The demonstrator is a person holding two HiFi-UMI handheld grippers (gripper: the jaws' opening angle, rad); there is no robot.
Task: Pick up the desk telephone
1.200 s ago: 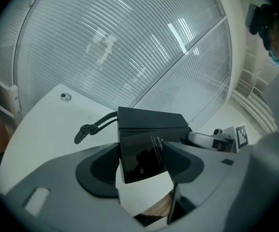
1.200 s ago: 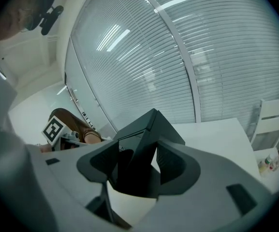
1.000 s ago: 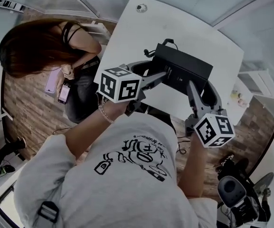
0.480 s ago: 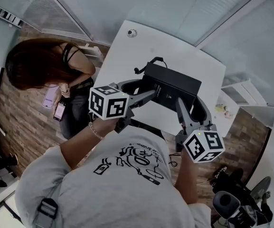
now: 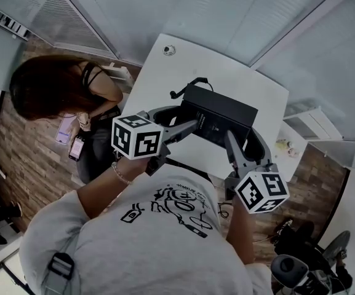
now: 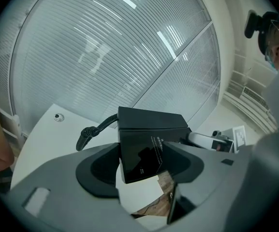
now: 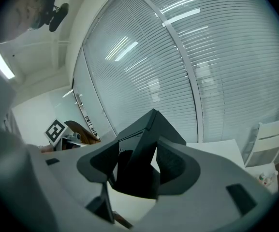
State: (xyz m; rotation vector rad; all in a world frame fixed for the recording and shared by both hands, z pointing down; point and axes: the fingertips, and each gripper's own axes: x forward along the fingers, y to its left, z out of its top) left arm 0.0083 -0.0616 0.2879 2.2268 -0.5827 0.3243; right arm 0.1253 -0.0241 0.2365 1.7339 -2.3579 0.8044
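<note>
The desk telephone (image 5: pixel 220 118) is sliding down and left in the head view compared with a second ago. Both tongs are travelling with it, and more bare white table (image 5: pixel 165 72) is opening up beyond. At centre left, the left tongs (image 5: pixel 188 117) are clamping its near corner, with the cord (image 5: pixel 186 88) dangling off its upper-left end. Mid-frame, the black body is hanging tilted, apparently clear of the table. At lower right, the right tongs (image 5: pixel 243 137) are pinching the other end. The lift is looking well under way.
</note>
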